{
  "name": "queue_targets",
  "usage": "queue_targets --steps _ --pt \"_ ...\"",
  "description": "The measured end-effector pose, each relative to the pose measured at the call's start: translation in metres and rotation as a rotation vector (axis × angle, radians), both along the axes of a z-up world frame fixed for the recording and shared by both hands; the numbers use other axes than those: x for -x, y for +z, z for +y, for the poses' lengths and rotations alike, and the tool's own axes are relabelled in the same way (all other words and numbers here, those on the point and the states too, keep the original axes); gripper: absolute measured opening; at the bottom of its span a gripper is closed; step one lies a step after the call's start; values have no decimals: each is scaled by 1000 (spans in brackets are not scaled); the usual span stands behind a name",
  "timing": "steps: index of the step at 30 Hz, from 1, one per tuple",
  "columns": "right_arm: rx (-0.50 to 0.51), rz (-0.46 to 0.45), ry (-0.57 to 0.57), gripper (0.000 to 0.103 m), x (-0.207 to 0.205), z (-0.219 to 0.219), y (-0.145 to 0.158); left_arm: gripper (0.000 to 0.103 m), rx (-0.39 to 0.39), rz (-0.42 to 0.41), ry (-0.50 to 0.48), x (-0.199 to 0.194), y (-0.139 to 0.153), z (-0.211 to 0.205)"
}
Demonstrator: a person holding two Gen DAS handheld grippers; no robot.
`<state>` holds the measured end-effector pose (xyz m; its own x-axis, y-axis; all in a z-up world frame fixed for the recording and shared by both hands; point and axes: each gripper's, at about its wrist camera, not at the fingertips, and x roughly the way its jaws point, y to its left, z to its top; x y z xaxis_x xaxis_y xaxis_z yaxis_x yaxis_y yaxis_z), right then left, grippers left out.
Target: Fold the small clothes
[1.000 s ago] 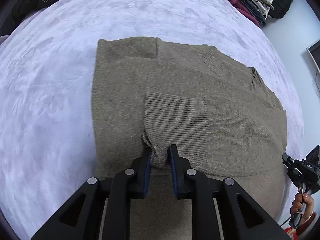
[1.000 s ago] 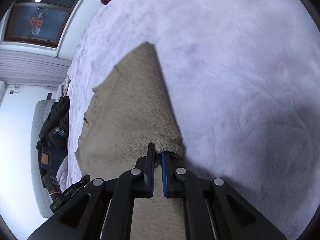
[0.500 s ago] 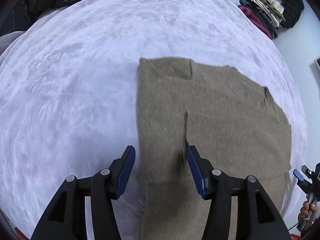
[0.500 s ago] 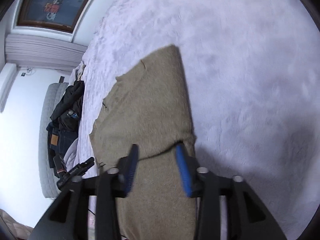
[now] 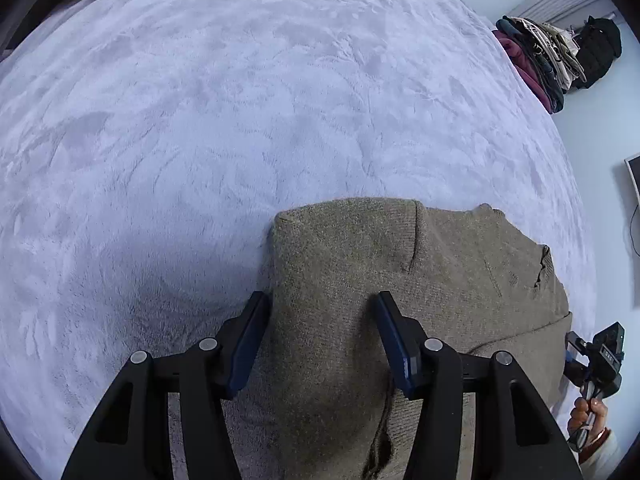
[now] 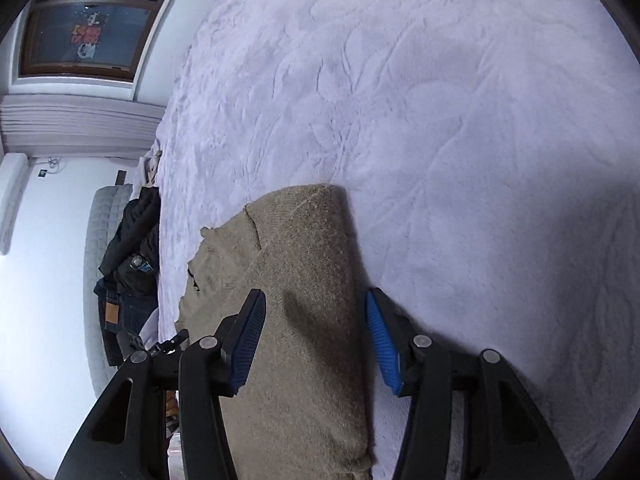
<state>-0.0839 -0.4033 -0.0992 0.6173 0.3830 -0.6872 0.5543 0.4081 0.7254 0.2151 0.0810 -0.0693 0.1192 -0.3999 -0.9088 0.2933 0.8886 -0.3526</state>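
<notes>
Here both grippers stand released above the sweater: a second ago each was clenched on a knitted edge, and now the left gripper (image 5: 318, 328) and the right gripper (image 6: 316, 330) have their jaws spread wide with nothing between the pads. The sweater (image 5: 400, 280) lies flat directly ahead of and beneath the fingers of both tools, its doubled layers forming a compact rectangle with a rounded near-left corner just beyond the left gripper's left pad. The release and the pull-back of both tools suggest that one fold has been laid down and let go; the next fold, or a smoothing pass, would probably follow. The surface is a pale lilac plush blanket (image 5: 240, 120), apparently spread over a bed, extending far ahead of both grippers. To the far right of the left gripper a pile of clothes (image 5: 536, 60) rests at the blanket's edge beside a black bag (image 5: 600, 48). To the left of the right gripper lie dark garments (image 6: 132, 256), with a dark window (image 6: 84, 36) higher up.
</notes>
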Motion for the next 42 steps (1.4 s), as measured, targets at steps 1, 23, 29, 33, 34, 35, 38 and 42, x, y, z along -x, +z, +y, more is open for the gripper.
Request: queue_targets --steps 1,23,29,33,34,35,38,42 --pt "-1 15 4 16 -3 1 -2 42 -13 -20 -2 1 3 0" --pt "246 101 11 35 19 23 40 81 -264 -172 12 47 37 12" --pt "230 75 18 41 40 50 58 81 -270 -151 -36 89 43 13" --pt "204 65 26 47 54 73 62 81 -265 -110 -74 113 39 10" --pt "204 65 33 47 57 77 63 81 -272 -105 -84 120 38 9" --pt "206 66 41 47 59 82 64 81 -278 -100 -94 127 38 10" --pt "209 90 62 47 67 95 65 81 -308 -88 -120 143 36 6" --pt "176 112 67 47 78 110 61 81 -332 -90 -140 164 40 3"
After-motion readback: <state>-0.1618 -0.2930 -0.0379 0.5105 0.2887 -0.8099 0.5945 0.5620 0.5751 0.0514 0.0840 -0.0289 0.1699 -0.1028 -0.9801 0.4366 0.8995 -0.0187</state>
